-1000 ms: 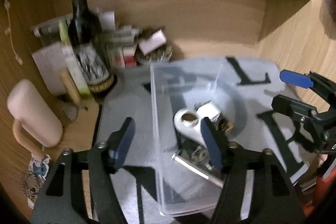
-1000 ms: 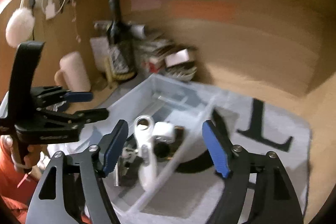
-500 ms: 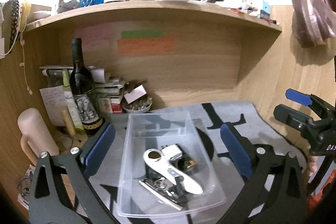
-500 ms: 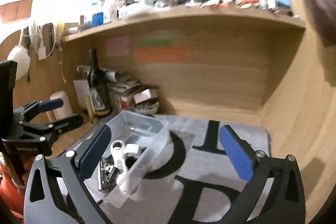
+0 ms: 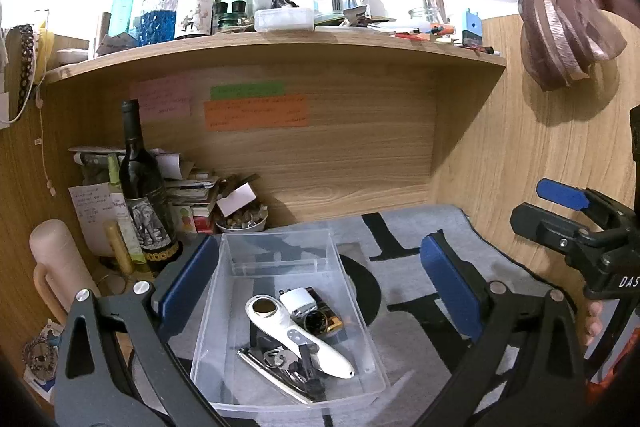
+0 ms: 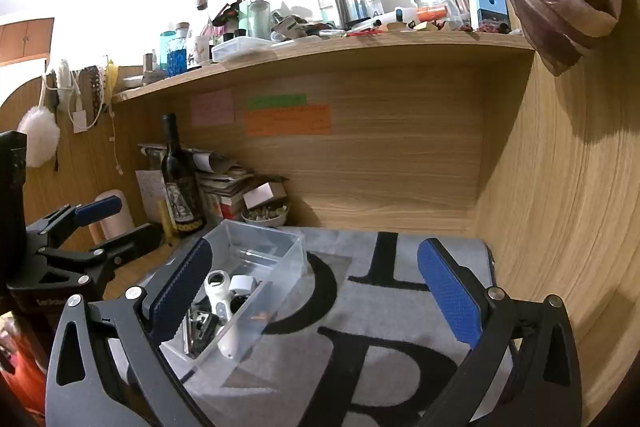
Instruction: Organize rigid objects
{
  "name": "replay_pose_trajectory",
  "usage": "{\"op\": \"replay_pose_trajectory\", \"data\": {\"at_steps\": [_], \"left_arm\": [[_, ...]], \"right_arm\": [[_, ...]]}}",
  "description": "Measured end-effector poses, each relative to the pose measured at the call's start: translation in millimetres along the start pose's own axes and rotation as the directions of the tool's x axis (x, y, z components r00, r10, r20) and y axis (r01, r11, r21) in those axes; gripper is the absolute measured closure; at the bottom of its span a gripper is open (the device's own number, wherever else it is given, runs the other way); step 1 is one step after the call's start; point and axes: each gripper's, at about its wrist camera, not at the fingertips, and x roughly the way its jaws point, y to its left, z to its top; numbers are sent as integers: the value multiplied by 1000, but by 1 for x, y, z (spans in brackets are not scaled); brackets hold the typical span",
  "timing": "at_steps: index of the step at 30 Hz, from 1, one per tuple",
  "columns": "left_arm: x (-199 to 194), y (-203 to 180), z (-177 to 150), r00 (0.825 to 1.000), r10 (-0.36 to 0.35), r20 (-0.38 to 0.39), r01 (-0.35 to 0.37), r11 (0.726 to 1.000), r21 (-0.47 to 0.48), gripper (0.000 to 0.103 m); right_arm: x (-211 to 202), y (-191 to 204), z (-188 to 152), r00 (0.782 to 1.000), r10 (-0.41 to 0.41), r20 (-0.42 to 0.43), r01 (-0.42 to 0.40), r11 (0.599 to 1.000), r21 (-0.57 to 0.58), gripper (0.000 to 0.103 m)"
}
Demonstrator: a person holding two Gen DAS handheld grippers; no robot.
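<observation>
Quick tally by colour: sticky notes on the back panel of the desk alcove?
Pink sticky note: 1
Green sticky note: 1
Orange sticky note: 1
Total: 3

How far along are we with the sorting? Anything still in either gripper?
Done: the clear bin on the grey mat holds the white opener, a white plug and metal bits. In hand: nothing; the left gripper and right gripper are both open and empty. Left: no loose items show on the mat.
</observation>
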Motion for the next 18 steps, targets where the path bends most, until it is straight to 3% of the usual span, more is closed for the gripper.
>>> {"op": "replay_pose_trajectory", "data": {"at_steps": [18], "left_arm": [[-2, -1, 0, 1000, 3, 0, -3, 1000, 1, 0]], "right_arm": [[-2, 7, -3, 1000, 9, 2, -9, 1000, -16, 0]]}}
